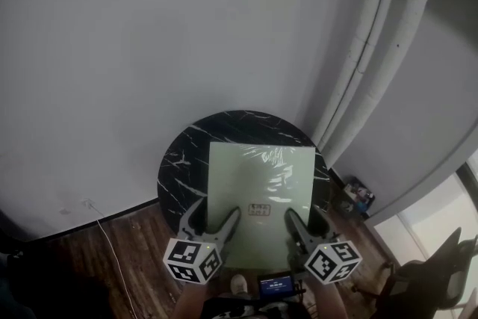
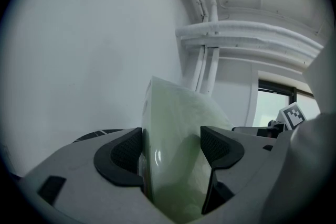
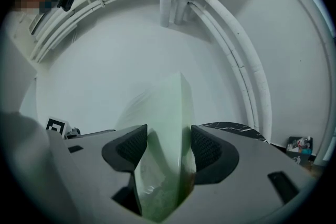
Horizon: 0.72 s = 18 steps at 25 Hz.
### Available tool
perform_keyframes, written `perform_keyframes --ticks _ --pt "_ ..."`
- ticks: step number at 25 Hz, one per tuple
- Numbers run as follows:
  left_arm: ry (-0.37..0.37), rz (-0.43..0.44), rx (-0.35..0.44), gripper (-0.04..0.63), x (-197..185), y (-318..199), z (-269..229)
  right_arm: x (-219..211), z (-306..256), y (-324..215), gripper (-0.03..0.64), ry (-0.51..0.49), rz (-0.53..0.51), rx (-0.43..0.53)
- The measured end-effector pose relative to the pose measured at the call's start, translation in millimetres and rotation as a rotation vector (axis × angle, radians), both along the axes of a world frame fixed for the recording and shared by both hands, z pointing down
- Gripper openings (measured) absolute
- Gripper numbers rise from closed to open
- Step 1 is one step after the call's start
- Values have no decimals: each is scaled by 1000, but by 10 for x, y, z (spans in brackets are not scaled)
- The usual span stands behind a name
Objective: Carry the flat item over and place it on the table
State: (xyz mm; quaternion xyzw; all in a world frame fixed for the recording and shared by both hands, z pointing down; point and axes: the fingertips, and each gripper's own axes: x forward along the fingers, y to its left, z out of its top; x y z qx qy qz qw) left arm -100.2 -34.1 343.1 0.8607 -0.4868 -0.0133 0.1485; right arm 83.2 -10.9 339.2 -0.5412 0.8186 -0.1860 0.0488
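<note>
— Where's the pale green panel (image 1: 260,187)?
— Over the round black marble worktop (image 1: 179,160), its near edge overhanging toward the person.
— And who holds it?
— The left claw (image 1: 214,214) and the right claw (image 1: 307,217), jaws clamped on that near edge.

A pale green, glossy flat board (image 1: 260,179) lies level over the round black marbled counter (image 1: 179,160), overhanging its near rim.
</note>
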Motion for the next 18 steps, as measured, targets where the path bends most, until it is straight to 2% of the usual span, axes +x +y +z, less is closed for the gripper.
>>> perform_keyframes --ticks 18 --pt "9 -32 -12 357 -79 -272 84 -65 88 -336 222 6 -28 -9"
